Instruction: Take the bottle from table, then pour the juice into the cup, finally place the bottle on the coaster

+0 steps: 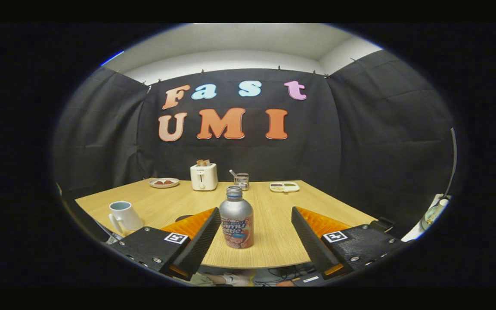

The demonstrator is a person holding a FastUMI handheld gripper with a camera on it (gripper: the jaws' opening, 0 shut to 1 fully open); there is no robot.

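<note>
A silver metal bottle [236, 218] with a screw cap and a printed label stands upright on the wooden table [274, 206], near its front edge. My gripper [256, 224] is open, its two black and orange fingers wide apart. The bottle stands between them, close beside the left finger [200, 234] and well apart from the right finger [312, 232]. A white cup [124, 217] with a handle stands to the left of the left finger. A dark round coaster [184, 218] peeks out just behind the left finger, mostly hidden by it.
At the table's far side stand a white toaster [203, 176] with toast in it, a small plate [164, 182] with food, a small metal rack [241, 180] and a white tray [284, 186]. Cables lie on the floor below the front edge.
</note>
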